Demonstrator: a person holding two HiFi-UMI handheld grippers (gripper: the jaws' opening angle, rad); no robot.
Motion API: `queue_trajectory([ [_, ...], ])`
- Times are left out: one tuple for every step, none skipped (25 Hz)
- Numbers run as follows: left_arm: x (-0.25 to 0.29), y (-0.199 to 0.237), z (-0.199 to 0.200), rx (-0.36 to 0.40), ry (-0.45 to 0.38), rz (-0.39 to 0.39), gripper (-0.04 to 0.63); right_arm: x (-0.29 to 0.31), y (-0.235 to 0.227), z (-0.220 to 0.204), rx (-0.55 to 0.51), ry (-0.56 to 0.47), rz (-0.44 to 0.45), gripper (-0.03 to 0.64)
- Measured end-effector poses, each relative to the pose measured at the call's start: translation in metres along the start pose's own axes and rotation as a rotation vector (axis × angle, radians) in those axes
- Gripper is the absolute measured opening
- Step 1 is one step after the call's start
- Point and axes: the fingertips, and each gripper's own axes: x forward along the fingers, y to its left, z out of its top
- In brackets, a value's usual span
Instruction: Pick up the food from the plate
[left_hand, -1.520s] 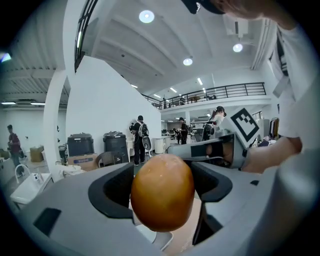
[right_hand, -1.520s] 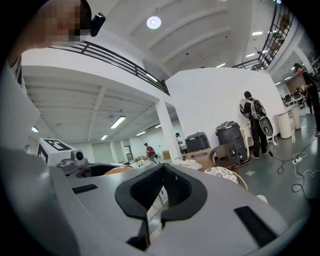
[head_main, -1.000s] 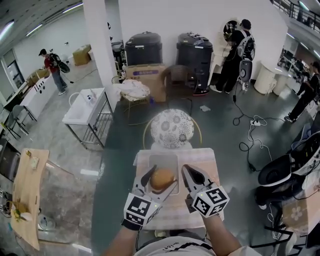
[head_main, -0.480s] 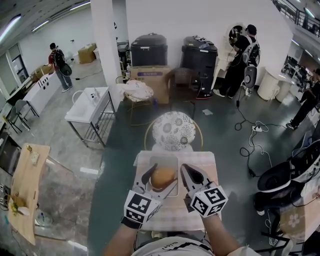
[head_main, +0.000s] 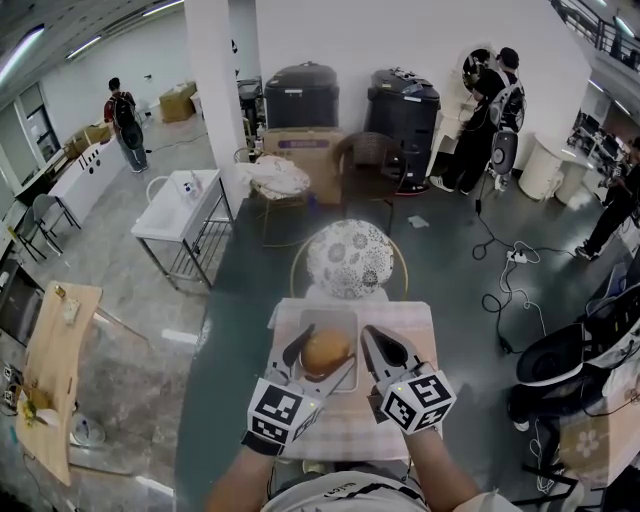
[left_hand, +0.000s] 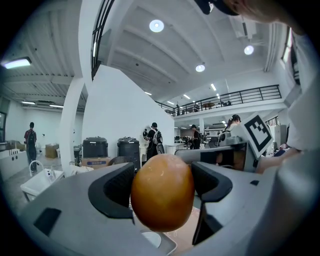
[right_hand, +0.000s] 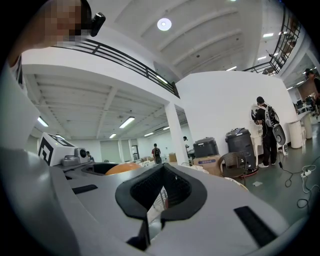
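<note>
A round golden-brown bun is held above a pale rectangular plate on the small table. My left gripper is shut on the bun, whose sides press against both dark pads in the left gripper view. My right gripper hovers just right of the bun with its jaws closed together and nothing between them. The bun's top shows beyond the right gripper's left side.
The table carries a checked cloth. A round patterned chair stands right behind it. Farther off are a white metal trolley, two dark bins, a cardboard box, floor cables and standing people.
Both grippers and the bun hold their place over the plate. Only the head camera shifts slightly, and a person at the far left walks on.
</note>
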Motion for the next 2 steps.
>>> queue_trajectory([
  [0.0005, 0.0011, -0.0004, -0.001, 0.002, 0.000, 0.364, 0.0013, -0.0005, 0.0000, -0.001, 0.000, -0.001, 0.014],
  [0.0011, 0.0022, -0.0008, -0.003, 0.004, 0.000, 0.364, 0.0026, -0.0010, 0.0000, -0.002, 0.000, -0.001, 0.014],
])
